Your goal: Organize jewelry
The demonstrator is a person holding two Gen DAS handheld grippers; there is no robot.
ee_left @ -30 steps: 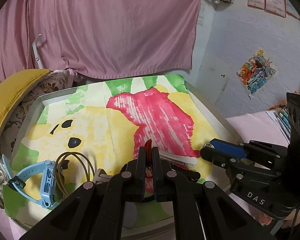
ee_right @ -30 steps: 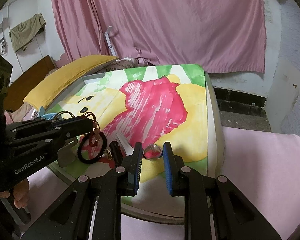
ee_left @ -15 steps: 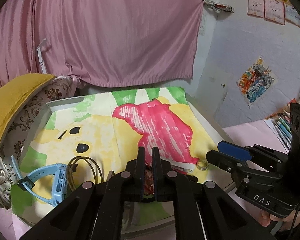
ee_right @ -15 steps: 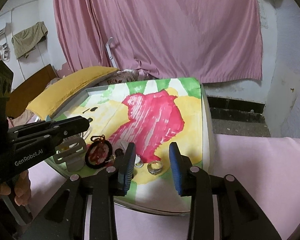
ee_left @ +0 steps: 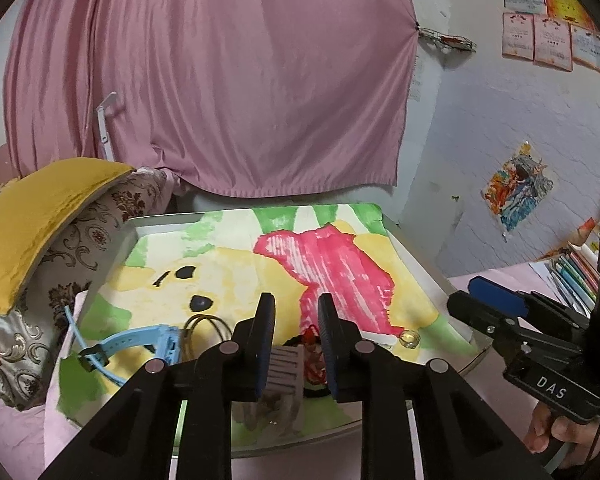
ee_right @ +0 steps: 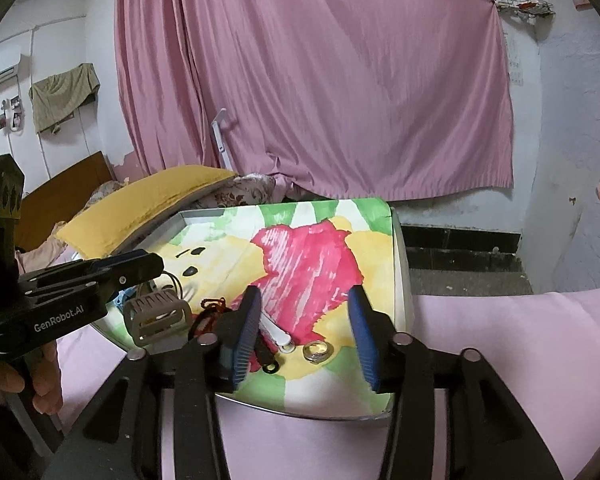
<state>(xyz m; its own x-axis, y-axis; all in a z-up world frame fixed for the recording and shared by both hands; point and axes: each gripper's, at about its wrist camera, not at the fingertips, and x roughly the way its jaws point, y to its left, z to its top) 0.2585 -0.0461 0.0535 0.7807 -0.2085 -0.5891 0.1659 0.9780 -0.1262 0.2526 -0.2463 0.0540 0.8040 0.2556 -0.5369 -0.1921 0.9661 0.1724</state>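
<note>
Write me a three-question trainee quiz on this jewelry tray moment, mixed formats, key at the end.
1. True or false: the ring lies on the painted paper inside the tray.
2. Which does the left tool hold? A) blue watch B) ring C) nothing
3. Fill in: the grey comb-like clip lies beside the red-and-black ____.

Key: 1 true; 2 C; 3 bracelet

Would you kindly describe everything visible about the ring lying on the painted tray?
The ring is a small silvery metal band, looking like two thin hoops stacked, with a hollow centre. It lies flat on the tray's painted paper near the front edge, beside a white stick without touching it. Nothing grips it.
</note>
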